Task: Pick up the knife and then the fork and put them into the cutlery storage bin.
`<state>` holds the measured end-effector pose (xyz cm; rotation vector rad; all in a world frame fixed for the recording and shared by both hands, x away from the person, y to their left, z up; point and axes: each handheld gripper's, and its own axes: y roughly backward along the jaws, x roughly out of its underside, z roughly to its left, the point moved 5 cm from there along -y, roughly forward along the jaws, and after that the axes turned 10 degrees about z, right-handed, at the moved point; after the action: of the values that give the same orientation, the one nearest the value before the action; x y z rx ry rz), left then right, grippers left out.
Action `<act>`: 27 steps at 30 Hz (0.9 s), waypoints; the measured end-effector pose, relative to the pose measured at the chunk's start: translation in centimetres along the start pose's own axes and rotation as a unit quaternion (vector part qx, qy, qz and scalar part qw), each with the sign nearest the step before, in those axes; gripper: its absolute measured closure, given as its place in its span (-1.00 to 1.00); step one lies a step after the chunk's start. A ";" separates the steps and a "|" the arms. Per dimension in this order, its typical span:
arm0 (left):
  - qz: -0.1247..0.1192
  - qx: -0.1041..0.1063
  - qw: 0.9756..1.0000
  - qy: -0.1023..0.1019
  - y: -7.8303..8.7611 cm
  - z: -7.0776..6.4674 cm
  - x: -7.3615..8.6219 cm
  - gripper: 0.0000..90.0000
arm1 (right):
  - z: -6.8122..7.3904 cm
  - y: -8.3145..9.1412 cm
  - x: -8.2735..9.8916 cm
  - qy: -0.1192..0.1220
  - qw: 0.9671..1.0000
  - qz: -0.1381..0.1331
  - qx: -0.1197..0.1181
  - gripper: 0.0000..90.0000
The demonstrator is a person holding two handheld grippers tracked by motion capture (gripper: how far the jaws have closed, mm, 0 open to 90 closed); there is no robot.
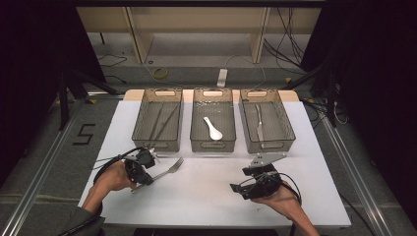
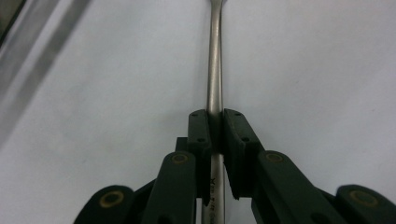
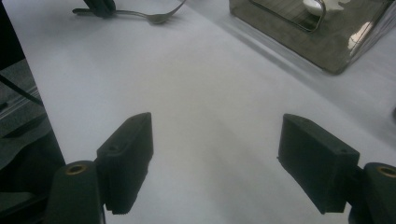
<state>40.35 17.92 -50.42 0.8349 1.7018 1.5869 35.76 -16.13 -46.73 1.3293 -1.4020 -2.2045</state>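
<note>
The left hand-held gripper [image 2: 215, 135] pinches a fork [image 1: 169, 169] by its handle over the worktop [image 1: 206, 191], while the right hand-held gripper [image 3: 215, 163] hangs wide open, holding nothing.

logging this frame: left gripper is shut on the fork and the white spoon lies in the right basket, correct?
Not quite: the white spoon lies in the middle basket, as the high view shows. The left gripper is indeed shut on the fork.

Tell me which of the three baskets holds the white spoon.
The middle basket: the white spoon lies in it. The left basket holds dark sticks; the right basket holds metal cutlery.
</note>
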 end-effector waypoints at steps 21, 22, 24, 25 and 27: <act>-0.055 0.021 0.998 0.014 2.6 -1.6 -1.0 0.81 | 0.8 -0.1 -0.6 0.013 1.000 -0.006 -0.007 -0.38; -0.053 0.021 0.998 0.009 2.7 -1.8 -1.1 0.81 | 1.0 -0.2 -0.8 0.018 1.000 -0.008 -0.008 -0.38; -0.054 0.024 0.998 0.003 2.9 -2.4 -1.5 0.81 | 1.5 -0.3 -1.2 0.031 0.999 -0.013 -0.009 -0.38; -0.054 0.027 0.998 -0.001 3.0 -2.6 -1.6 0.81 | 1.8 -0.3 -1.5 0.037 0.999 -0.017 -0.009 -0.38; -0.057 0.032 0.998 -0.007 3.0 -3.2 -2.1 0.81 | 2.5 -0.3 -2.0 0.051 0.998 -0.026 -0.012 -0.38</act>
<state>39.01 14.58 -47.16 0.7660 1.7662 1.4535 35.09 -13.26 -45.46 1.4626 -1.3146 -2.1459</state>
